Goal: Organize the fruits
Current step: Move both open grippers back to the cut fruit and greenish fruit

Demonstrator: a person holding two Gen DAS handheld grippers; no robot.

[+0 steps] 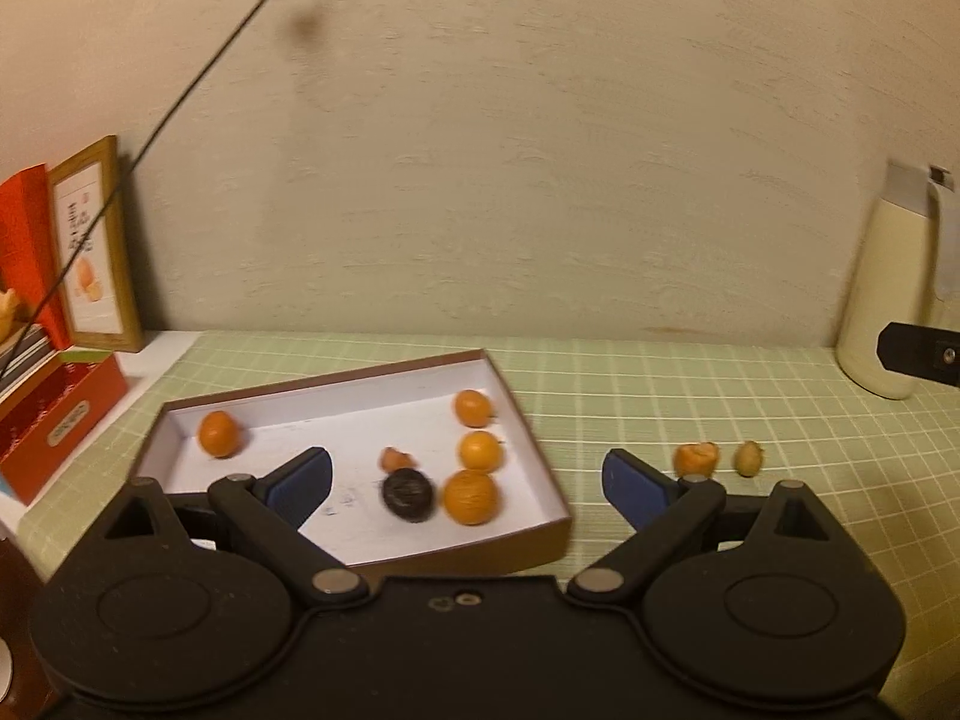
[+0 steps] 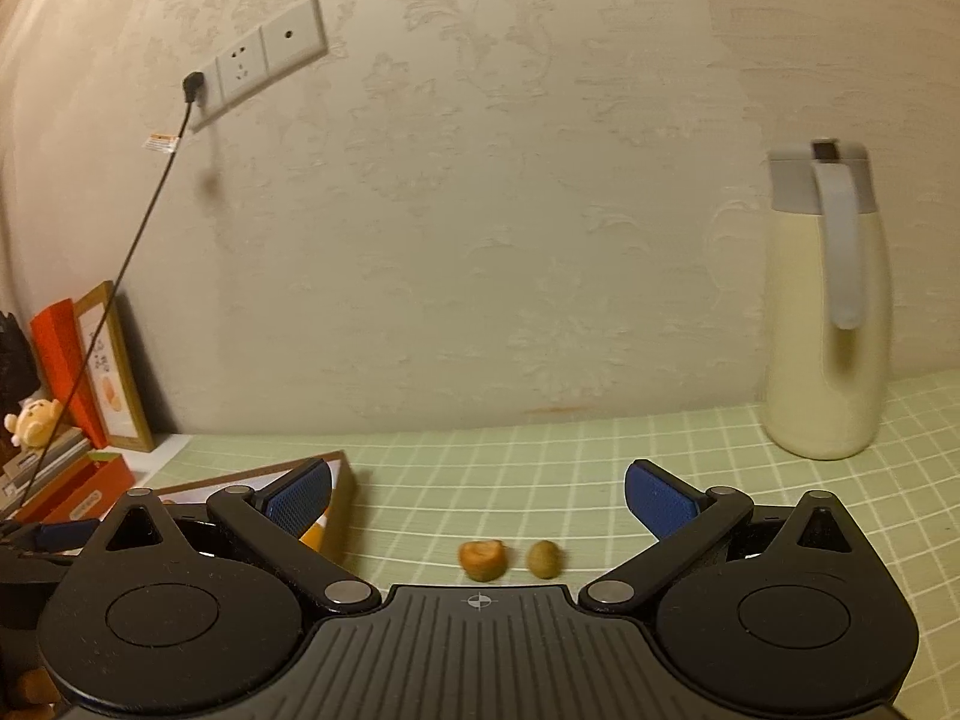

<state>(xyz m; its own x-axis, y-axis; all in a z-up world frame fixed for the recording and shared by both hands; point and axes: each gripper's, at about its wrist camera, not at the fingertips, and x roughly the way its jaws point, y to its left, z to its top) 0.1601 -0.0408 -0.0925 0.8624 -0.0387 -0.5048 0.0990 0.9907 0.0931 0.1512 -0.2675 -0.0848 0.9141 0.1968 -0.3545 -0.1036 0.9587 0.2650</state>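
Both tongs, left (image 1: 468, 483) and right (image 2: 479, 501), gape wide, empty. Box (image 1: 540, 468) collects oranges; two small fruits (image 2: 483, 559) wait right on tabletop (image 2: 540, 480), probably next.

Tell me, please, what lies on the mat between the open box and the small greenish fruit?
Only the small orange piece lies between the box and the greenish fruit; otherwise bare checked mat, as the left wrist view shows.

The framed picture (image 1: 93, 252) and red box label (image 1: 67, 423) bear characters too blurred to read.
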